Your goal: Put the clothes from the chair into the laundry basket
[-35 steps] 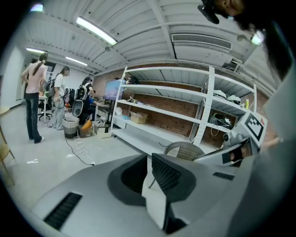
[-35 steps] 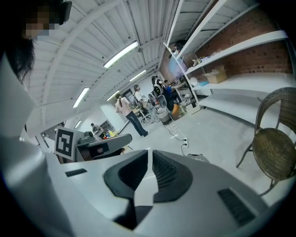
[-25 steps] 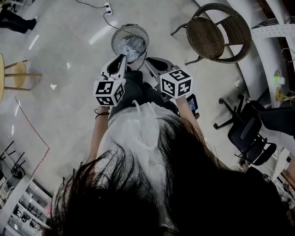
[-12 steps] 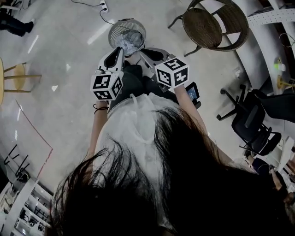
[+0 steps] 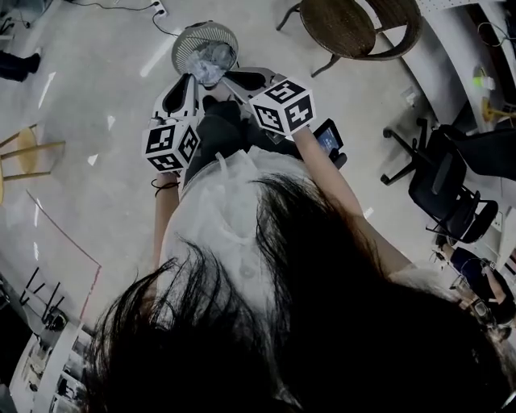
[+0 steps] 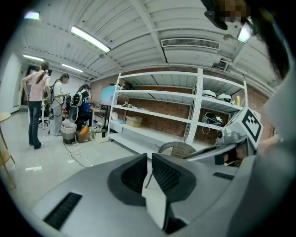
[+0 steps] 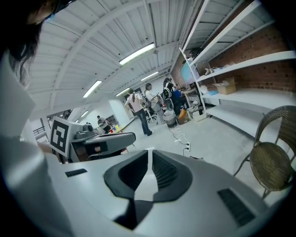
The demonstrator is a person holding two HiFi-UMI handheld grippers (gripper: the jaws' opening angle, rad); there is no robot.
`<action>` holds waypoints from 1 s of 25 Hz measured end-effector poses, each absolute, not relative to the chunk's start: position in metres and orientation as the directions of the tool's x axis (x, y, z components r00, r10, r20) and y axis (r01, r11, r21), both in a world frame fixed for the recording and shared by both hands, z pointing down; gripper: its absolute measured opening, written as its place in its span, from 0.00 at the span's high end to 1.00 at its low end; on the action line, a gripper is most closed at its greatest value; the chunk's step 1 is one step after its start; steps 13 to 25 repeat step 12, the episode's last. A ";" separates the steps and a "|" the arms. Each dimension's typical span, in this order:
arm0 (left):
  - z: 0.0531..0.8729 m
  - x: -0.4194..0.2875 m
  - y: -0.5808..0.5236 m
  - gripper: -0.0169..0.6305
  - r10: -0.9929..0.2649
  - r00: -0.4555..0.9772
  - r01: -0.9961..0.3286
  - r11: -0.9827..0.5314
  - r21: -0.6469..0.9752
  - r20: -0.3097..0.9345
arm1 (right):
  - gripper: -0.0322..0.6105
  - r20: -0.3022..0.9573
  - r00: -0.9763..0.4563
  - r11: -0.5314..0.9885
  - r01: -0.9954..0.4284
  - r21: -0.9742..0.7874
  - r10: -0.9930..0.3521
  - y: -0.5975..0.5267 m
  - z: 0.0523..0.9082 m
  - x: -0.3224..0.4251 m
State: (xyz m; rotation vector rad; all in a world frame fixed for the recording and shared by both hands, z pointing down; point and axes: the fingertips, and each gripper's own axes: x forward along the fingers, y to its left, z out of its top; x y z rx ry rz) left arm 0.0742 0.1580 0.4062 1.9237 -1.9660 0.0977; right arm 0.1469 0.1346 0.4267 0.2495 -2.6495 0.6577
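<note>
A round wire laundry basket (image 5: 205, 50) stands on the floor just beyond my grippers, with pale crumpled clothes (image 5: 208, 58) inside. The wicker chair (image 5: 355, 24) is at the back right with a bare seat; it also shows in the left gripper view (image 6: 178, 149) and the right gripper view (image 7: 273, 159). My left gripper (image 5: 187, 79) (image 6: 149, 157) and right gripper (image 5: 228, 77) (image 7: 150, 152) are held side by side near the basket's near rim. Both are shut with nothing between their jaws.
A black office chair (image 5: 439, 193) stands at the right and a yellow stool (image 5: 24, 149) at the left. A power strip with a cable (image 5: 157, 10) lies beyond the basket. Long white shelving (image 6: 185, 115) lines the brick wall, and people (image 6: 37, 106) stand far off.
In the head view the basket and the chair have slid up and to the left as the head moved. Both grippers keep their place in front of the person, still shut.
</note>
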 end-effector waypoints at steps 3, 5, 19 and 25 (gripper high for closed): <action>0.407 0.074 0.160 0.91 -0.948 0.015 -0.974 0.058 0.218 0.319 | 0.89 0.424 -0.903 0.876 -0.261 -0.405 -0.072 0.137 0.428 0.147; 0.406 0.074 0.160 0.91 -0.948 0.013 -0.974 0.060 0.218 0.318 | 0.89 0.426 -0.902 0.877 -0.259 -0.404 -0.071 0.137 0.428 0.147; 0.408 0.069 0.161 0.91 -0.948 0.005 -0.974 0.067 0.216 0.319 | 0.89 0.438 -0.897 0.881 -0.259 -0.396 -0.067 0.136 0.432 0.145; 0.408 0.069 0.161 0.91 -0.948 0.005 -0.974 0.067 0.216 0.319 | 0.89 0.438 -0.897 0.881 -0.259 -0.396 -0.067 0.136 0.432 0.145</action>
